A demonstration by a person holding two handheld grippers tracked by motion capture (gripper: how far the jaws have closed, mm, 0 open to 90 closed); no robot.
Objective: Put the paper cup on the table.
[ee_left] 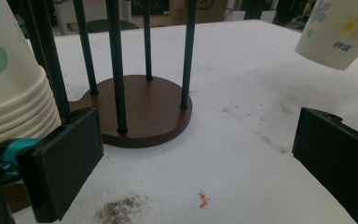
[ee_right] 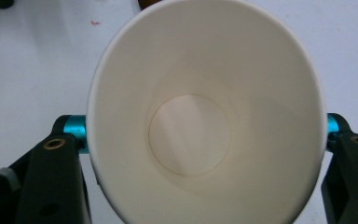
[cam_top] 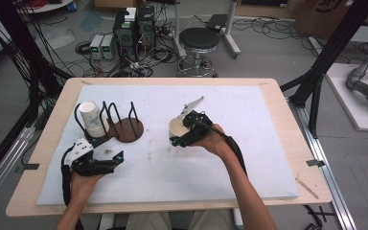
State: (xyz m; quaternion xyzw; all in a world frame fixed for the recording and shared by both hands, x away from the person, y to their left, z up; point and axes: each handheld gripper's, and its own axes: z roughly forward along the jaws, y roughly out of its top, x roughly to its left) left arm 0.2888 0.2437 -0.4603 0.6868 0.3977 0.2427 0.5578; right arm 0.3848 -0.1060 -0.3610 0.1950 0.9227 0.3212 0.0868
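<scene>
We see the right gripper (cam_top: 178, 139) near the middle of the tabletop (cam_top: 278, 143), its jaws clamped on the sides of a single paper cup (cam_top: 178, 127); in the right gripper view that paper cup (ee_right: 205, 116) sits squarely between the jaws with its open mouth facing the camera and its rim squeezed into an oval. The left gripper (cam_top: 117, 158) rests nearer the tabletop's left front corner, its jaws standing apart with nothing between them, pointing toward the wooden holder (cam_top: 127, 128). We count one holder, a round brown base with black wire hoops, and one stack of nested cups (cam_top: 92, 120) leaning in it toward the left edge; how many cups are in the stack we cannot tell. The tabletop is pale wood covered by a white, lightly stained mat (cam_top: 249, 110). Behind it we see a grey floor with one black stool (cam_top: 199, 40), computer boxes and tangled cables.
</scene>
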